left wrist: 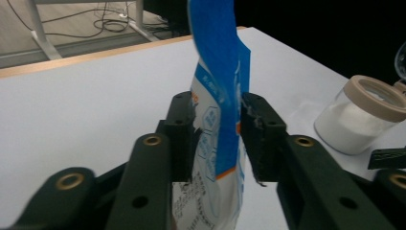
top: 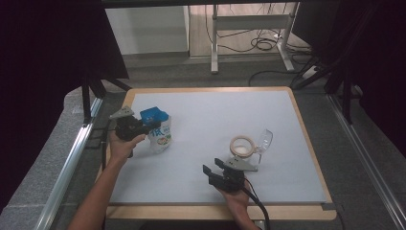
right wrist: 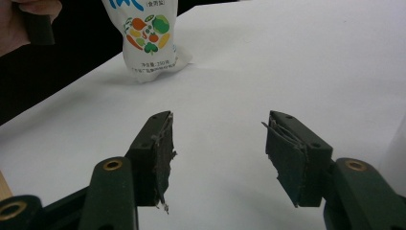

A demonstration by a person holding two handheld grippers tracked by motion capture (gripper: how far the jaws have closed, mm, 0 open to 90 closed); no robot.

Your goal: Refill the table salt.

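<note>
Glossy plastic pouch (left wrist: 218, 96); matt white tabletop (top: 215, 115), wooden edge

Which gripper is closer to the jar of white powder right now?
Right. The right gripper sits just in front of the jar, jaws open and empty. The left gripper is across the table at the blue-and-white pouch.

So the right gripper (right wrist: 218, 158) sits low in front with its two black jaws standing well apart, nothing between them but bare white table (right wrist: 287, 57). The pads look pretty chewed up, with frayed bits hanging off the edges. Far off to the upper left there's a white pouch (right wrist: 151, 38) with a printed cluster of vegetables and some blue lettering, standing on the table near its edge. A hand (right wrist: 24, 19) in the top left corner grips something dark.
</note>
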